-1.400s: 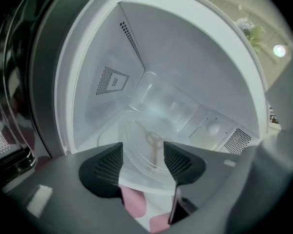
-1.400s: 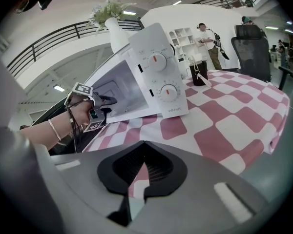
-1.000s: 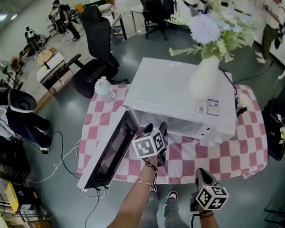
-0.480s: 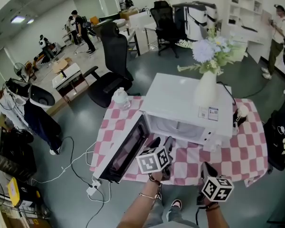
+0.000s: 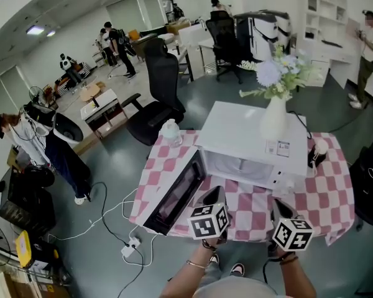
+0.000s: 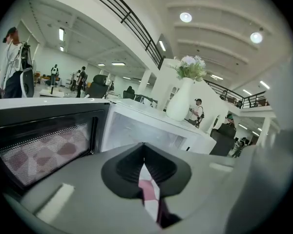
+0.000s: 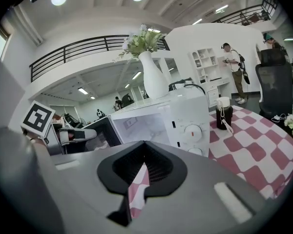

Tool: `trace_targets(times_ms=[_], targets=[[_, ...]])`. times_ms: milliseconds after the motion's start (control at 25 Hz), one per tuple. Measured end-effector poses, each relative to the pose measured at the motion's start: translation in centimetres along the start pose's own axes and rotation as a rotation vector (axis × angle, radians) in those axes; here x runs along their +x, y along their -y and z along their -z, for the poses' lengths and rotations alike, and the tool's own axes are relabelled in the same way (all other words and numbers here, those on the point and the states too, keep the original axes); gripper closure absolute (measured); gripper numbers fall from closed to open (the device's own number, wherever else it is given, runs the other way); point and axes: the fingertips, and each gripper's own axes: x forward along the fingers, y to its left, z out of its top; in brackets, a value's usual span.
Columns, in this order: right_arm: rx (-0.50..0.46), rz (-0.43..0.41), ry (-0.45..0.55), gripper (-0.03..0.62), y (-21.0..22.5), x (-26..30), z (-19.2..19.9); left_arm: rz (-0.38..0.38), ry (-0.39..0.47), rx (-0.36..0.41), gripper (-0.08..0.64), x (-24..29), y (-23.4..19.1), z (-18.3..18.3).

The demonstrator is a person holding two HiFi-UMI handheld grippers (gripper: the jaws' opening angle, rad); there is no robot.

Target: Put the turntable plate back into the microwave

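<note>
**Operator:** What's changed in the last second?

**Observer:** Your left tongs (image 5: 214,194) were at the mouth of the microwave (image 5: 255,135). They're now drawn back towards you, off the near edge of the worktop (image 5: 326,197). Their jaws have just closed, pad on pad, with nothing between them. Only the checked worktop shows through the slit.

**Operator:** And the right?

**Observer:** Your right tongs (image 5: 278,207) are closed and empty too. They sit beside the left, clear of the oven, and have come up a little from where they were.

**Operator:** Where's the plate?

**Observer:** It's in neither tongs, and I can't see it on the worktop. The cavity (image 5: 235,165) reads as pale and washed out, so I can't make out the plate in there. My reading: your left let go inside and then backed out, so the plate is most likely on the cavity floor.

**Operator:** So it's done?

**Observer:** Probably, or nearly. The door (image 5: 174,194) hangs wide open to the left. Look into the cavity and check that the plate sits flat. If you push the door to, go gently, because a vase (image 5: 275,120) stands on top.
</note>
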Motion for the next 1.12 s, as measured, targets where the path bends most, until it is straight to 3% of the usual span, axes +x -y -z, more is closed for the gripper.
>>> trace_targets(times_ms=[320,1120], targets=[[-0.079,0.038,0.070,0.583,-0.4,-0.4,-2.7,0.046,0.073,0.044,0.563,-1.4,-0.1,-1.2],[-0.078,0.136,0.109,0.583,-0.4,0.3,-3.5,0.131,0.053,0.080,0.563,0.3,-0.5,-2.7]])
